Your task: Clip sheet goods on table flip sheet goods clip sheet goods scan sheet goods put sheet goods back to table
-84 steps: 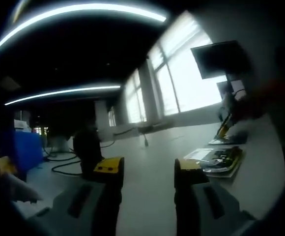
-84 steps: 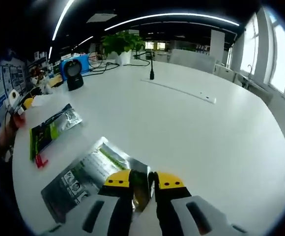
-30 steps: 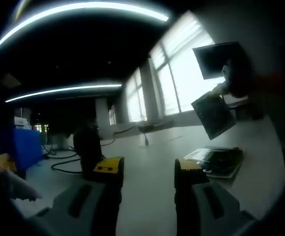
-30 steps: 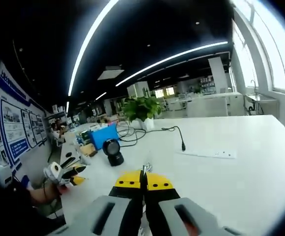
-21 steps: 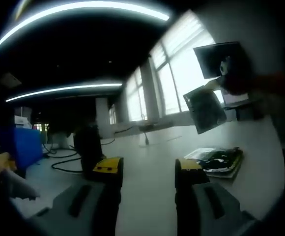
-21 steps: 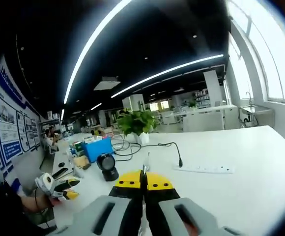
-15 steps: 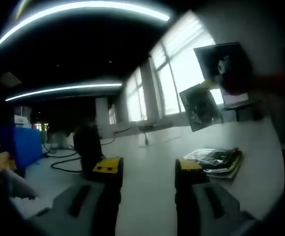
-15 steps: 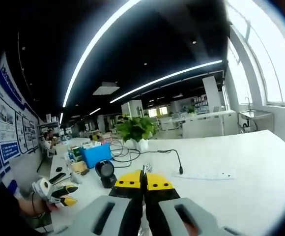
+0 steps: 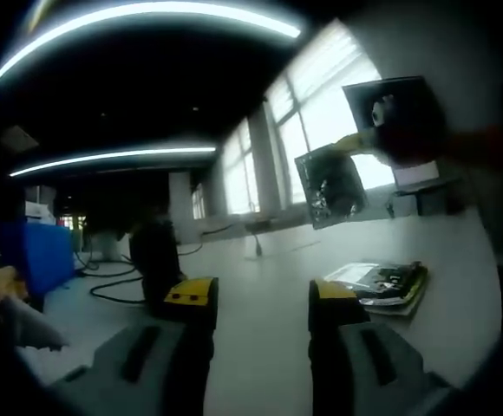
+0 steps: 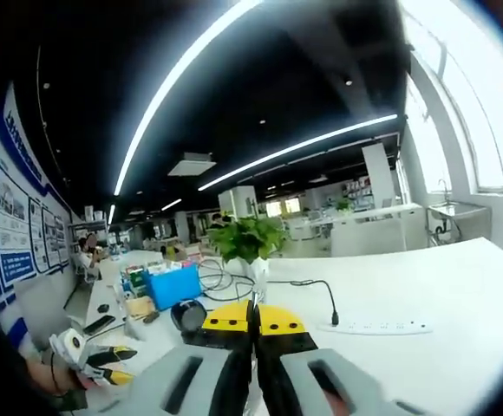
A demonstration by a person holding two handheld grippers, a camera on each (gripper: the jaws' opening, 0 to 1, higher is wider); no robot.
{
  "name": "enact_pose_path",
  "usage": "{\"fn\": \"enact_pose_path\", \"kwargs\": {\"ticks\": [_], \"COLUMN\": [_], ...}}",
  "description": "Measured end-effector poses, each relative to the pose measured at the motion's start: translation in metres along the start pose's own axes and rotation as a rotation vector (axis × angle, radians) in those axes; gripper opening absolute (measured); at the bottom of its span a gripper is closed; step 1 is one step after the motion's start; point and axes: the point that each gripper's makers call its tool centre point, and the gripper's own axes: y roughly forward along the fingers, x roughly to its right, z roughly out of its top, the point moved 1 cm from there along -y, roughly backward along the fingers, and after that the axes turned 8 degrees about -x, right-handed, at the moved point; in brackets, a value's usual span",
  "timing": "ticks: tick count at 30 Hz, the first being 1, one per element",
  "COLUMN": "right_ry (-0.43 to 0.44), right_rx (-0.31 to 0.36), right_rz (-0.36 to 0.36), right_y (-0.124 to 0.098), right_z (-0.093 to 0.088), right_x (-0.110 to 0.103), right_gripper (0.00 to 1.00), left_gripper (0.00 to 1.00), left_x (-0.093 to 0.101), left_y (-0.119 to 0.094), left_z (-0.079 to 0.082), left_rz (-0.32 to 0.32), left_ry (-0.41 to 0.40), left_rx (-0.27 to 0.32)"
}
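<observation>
Over the white table (image 9: 260, 286), right tongs (image 10: 252, 314) pinch a sheet pack (image 9: 330, 185); left tongs (image 9: 258, 296) gape.

Both views low over table (image 9: 260, 286), facing apart

One sheet good (image 9: 330, 185) held aloft, perhaps two more (image 9: 382, 284) stacked on one table (image 9: 260, 303), one scanner (image 10: 187, 315).
</observation>
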Motion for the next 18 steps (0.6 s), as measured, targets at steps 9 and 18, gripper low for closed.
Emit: {"fn": "enact_pose_path", "kwargs": {"ticks": [9,18], "right_ry": [0.022,0.041], "right_rx": [0.014,0.065], "right_rz": [0.026,0.033], "right_y": [0.023,0.045], "right_z": [0.006,0.015], "right_x": [-0.021,-0.037], "right_gripper": [0.0,0.0], "left_gripper": [0.34,0.34], "left_x": [0.001,-0.001], "left_y": [0.0,0.0], "left_z": [-0.001,-0.002], "left_rz": [-0.003,-0.001], "left_ry": [-0.001,-0.008], "left_rx": [-0.005,-0.007]}}
